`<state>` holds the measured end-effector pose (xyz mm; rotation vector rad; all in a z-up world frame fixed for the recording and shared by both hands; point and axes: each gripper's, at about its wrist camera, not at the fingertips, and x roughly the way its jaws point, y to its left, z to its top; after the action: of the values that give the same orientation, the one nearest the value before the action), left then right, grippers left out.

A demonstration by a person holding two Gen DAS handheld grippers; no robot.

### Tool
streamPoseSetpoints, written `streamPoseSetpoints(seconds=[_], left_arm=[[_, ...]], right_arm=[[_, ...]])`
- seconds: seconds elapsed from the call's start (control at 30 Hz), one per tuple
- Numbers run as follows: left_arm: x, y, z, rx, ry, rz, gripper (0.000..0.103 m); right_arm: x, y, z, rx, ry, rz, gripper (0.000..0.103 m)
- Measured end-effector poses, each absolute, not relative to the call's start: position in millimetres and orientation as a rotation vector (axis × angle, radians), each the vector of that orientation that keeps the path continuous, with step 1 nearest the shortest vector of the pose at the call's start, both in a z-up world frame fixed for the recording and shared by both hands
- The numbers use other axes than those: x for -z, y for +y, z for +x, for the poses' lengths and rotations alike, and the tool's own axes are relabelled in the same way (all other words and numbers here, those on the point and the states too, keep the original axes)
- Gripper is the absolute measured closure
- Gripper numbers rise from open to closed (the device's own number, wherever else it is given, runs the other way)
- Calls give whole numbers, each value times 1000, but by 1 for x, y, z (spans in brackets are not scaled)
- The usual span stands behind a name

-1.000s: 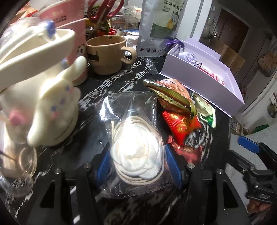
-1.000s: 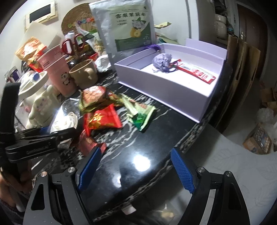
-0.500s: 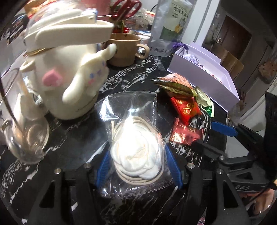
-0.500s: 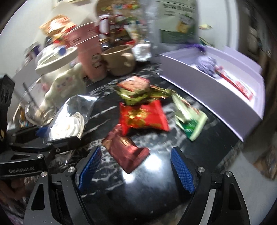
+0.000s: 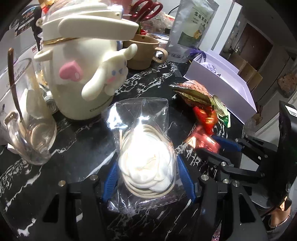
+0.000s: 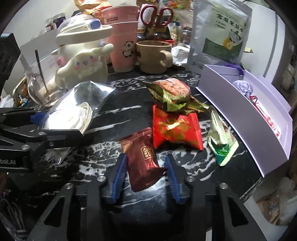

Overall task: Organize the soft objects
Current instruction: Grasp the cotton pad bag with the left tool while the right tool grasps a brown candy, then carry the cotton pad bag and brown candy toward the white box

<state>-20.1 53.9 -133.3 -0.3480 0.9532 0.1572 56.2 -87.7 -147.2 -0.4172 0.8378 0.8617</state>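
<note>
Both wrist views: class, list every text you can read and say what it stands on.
"KISS": dark red wrapper between the right gripper fingers.
"雪梨茉莉": silver pouch; its small print is unreadable.
"PICC": white box.
"bot.AI": left gripper body.
Cream character jar lettering: too blurred to read.

A lived-in home, shown by a cluttered black marble-patterned countertop crowded with household things: a pink panda paper cup, a tan ceramic mug, red-handled scissors, a cream cartoon-dog jar, a tea pouch and wrapped snacks, with a wooden door beyond
</note>
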Motion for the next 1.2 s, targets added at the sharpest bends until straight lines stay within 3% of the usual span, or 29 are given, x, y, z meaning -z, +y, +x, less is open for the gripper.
streamPoseSetpoints(seconds=[0.1,0.5,1.2], left_arm=[[133,53,-23,-159,946,-354,43],[123,45,-33,-151,923,-340,43],[63,-3,-20,-24,787,-239,43]], right_arm=[[147,-87,55,-867,856,-426,75],[146,-114,45,-858,954,-181,78],[76,-167,19,-771,810,-59,78]])
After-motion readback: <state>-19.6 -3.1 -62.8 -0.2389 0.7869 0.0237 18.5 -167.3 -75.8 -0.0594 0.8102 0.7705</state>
